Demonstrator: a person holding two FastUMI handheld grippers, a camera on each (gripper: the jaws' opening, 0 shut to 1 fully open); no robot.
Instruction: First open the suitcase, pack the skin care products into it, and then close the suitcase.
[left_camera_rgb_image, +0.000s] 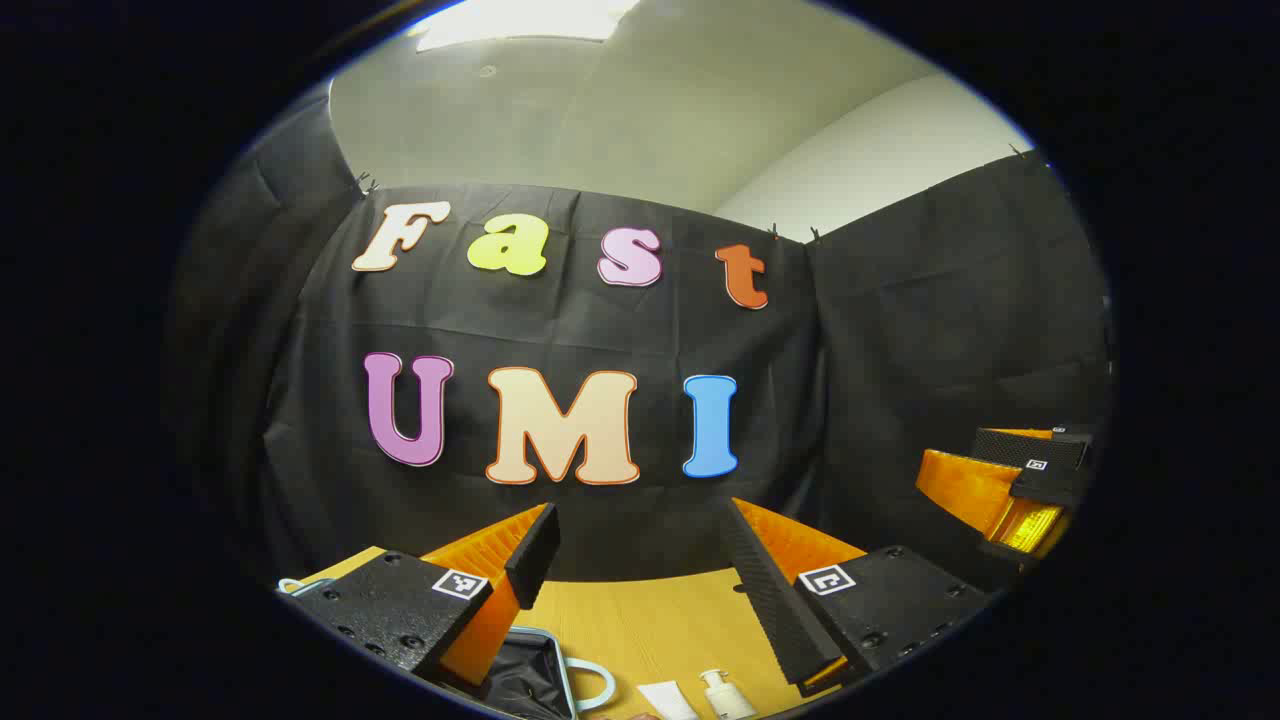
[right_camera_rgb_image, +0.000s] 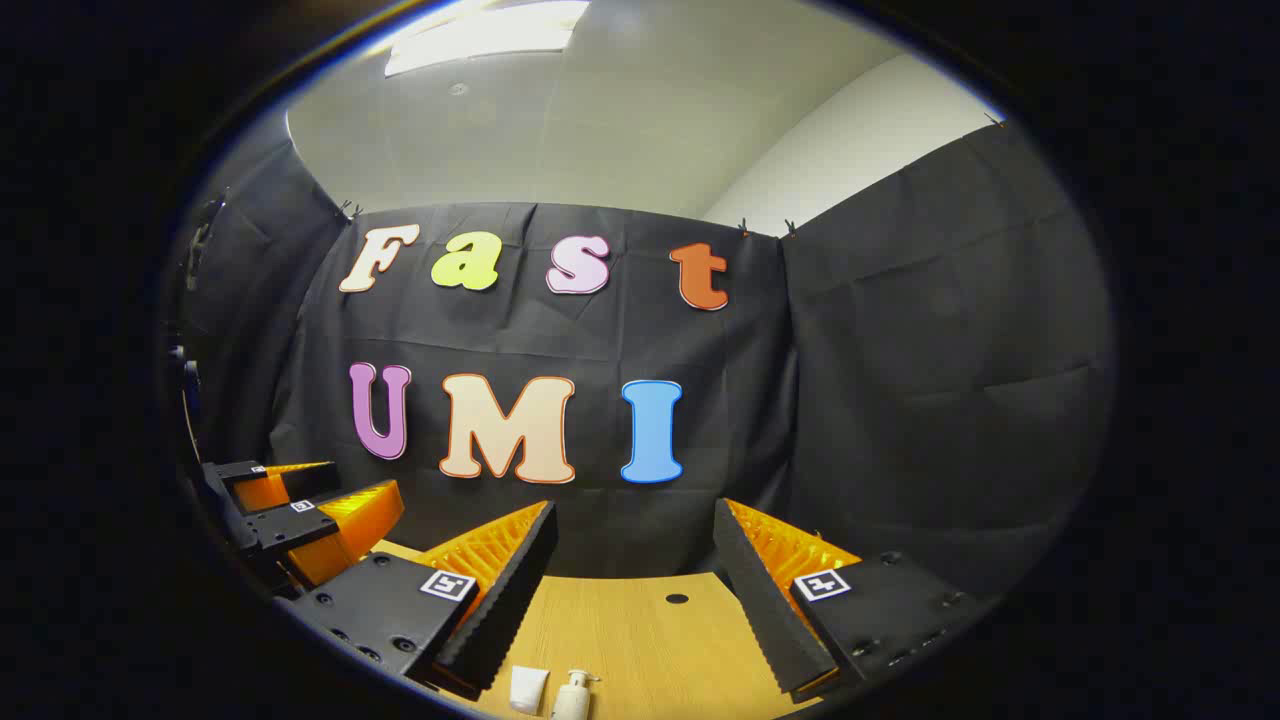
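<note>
Along the near edge of the wooden table, low in the left gripper view, lies the suitcase — a pale-rimmed case with a dark lining showing, which suggests its lid is already back, though so little of it is in sight that I would not swear to it. A pale handle loop sticks out from its side, and just beside that rest two skin care products: a white tube and a white pump bottle, near each other and apart from the case. The left gripper hangs high above the table with its fingers spread wide and nothing between them; the right gripper does likewise, jaws parted and empty, and in its own view the tube and pump bottle sit at the near edge below it. Each gripper also shows at the side of the other's view, both raised and well apart from the products. By the look of it the packing step is in hand and neither product is yet in the case. The next move calls for lowering one gripper — the right seems better placed — onto the tube or bottle, closing across its narrow body, then carrying it over the rim.
</note>
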